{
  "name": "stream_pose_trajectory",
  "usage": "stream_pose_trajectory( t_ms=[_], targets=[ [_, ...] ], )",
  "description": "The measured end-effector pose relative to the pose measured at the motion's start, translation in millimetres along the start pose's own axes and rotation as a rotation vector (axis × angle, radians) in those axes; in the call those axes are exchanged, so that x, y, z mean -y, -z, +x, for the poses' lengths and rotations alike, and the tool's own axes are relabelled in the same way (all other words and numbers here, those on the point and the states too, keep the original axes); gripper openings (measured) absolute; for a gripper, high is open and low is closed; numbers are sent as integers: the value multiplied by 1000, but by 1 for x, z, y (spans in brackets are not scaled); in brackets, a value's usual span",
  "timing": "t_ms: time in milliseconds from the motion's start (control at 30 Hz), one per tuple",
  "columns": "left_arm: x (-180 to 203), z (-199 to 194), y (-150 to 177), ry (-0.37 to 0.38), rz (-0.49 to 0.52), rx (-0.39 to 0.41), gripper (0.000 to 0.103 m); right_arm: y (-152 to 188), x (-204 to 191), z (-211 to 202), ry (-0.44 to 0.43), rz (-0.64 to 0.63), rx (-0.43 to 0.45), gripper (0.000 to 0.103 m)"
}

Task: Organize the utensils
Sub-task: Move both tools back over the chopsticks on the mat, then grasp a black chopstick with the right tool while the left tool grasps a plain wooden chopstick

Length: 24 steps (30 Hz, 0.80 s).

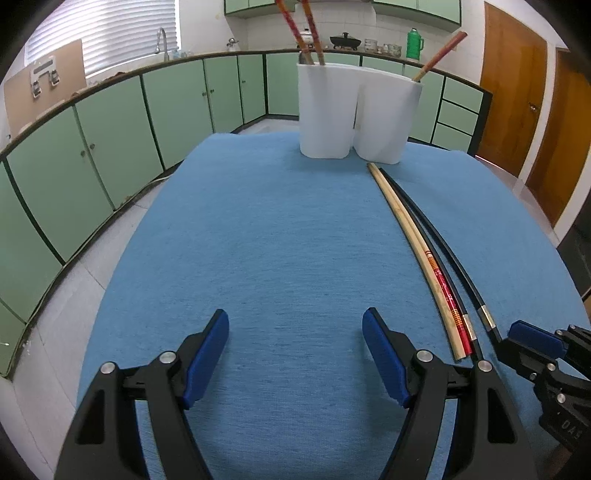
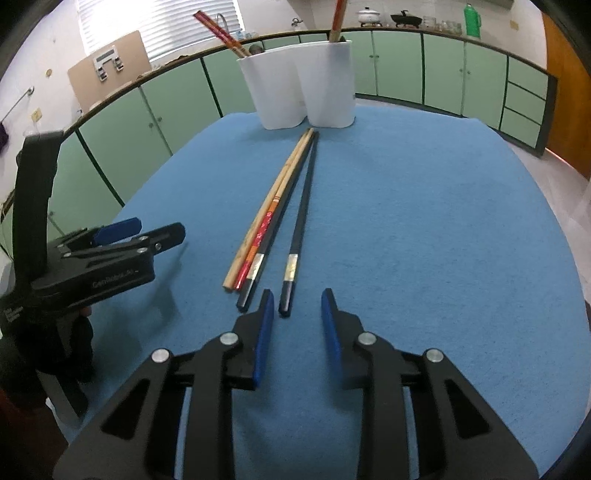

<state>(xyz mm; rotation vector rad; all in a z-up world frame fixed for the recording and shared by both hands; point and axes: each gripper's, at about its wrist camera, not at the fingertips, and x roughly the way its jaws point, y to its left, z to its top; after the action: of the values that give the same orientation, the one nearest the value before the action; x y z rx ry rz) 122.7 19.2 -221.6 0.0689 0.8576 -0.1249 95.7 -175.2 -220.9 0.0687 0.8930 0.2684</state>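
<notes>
Chopsticks (image 2: 295,236): no legible writing; left gripper (image 2: 144,230) print: "GenRobot…"

My right gripper (image 2: 297,301) sits low over the blue cloth (image 2: 424,229), jaws apart, the near tip of a black chopstick (image 2: 300,225) just between them, untouched. Three more chopsticks (image 2: 264,225) lie beside it, pointing at the white holder (image 2: 295,88) by the far edge.

Four chopsticks (image 2: 280,218) flat on blue cloth, two wooden, two black, before white two-compartment holder (image 2: 299,85) holding red-patterned chopsticks (image 2: 221,31)
</notes>
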Motion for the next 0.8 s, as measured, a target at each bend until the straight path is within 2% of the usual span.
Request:
stream_pose_trajectory(
  t_ms=[67, 167, 333, 667, 800],
  targets=[
    [2, 0, 0, 3, 7, -1, 73, -1, -1, 2, 5, -2, -5, 20],
    [5, -1, 0, 21, 19, 4, 73, -2, -4, 4, 19, -13, -9, 7],
    [11, -3, 0, 51, 26, 5, 73, -2, -4, 3, 28, -14, -5, 6],
    [42, -7, 5, 210, 70, -15, 73, -1, 27, -8, 88, 69, 26, 6],
    [52, -2, 8, 191, 108, -41, 73, -1, 36, -8, 93, 88, 26, 6]
  ],
)
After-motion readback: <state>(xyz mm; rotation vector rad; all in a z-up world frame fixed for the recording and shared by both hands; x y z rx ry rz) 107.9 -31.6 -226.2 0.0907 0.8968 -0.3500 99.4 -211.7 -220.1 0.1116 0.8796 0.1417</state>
